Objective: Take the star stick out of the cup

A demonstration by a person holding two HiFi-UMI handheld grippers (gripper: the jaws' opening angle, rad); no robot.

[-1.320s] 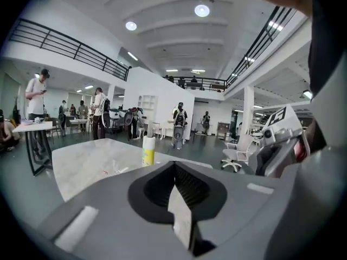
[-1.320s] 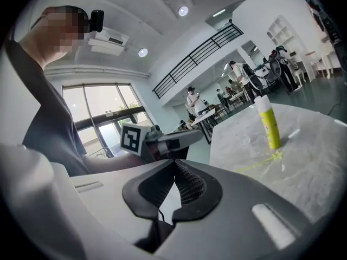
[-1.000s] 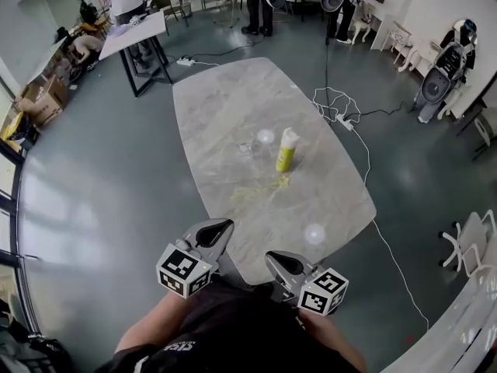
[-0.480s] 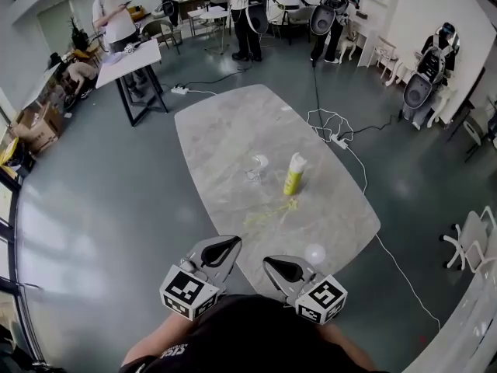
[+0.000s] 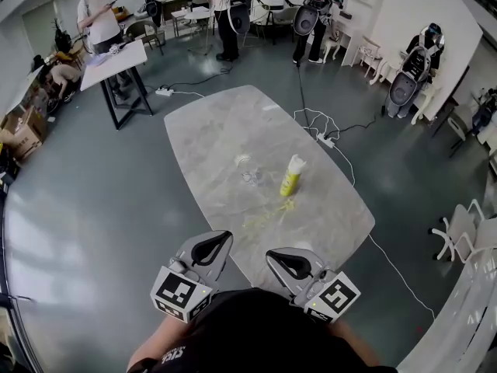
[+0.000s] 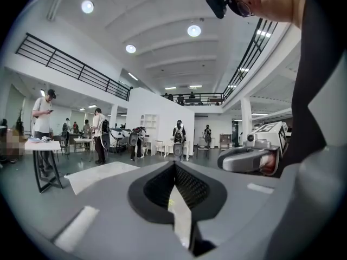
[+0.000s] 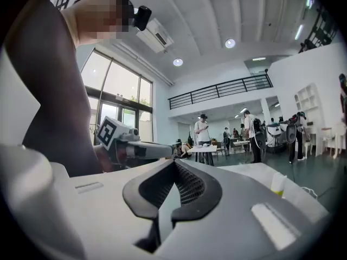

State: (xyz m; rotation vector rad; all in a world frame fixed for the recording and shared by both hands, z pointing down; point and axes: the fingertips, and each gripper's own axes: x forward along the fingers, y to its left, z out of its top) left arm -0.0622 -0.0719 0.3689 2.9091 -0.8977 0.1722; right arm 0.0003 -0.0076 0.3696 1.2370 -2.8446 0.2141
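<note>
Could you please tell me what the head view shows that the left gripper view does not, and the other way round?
Only the head view plainly shows the yellow-and-white cup standing on the marble table, a clear glass beside it and a yellow stick lying flat nearer the person. Only the left gripper view shows the left gripper close up, jaws shut on nothing, plus ceiling lights and a balcony railing. Both show the table, the right gripper and people standing at the back.
</note>
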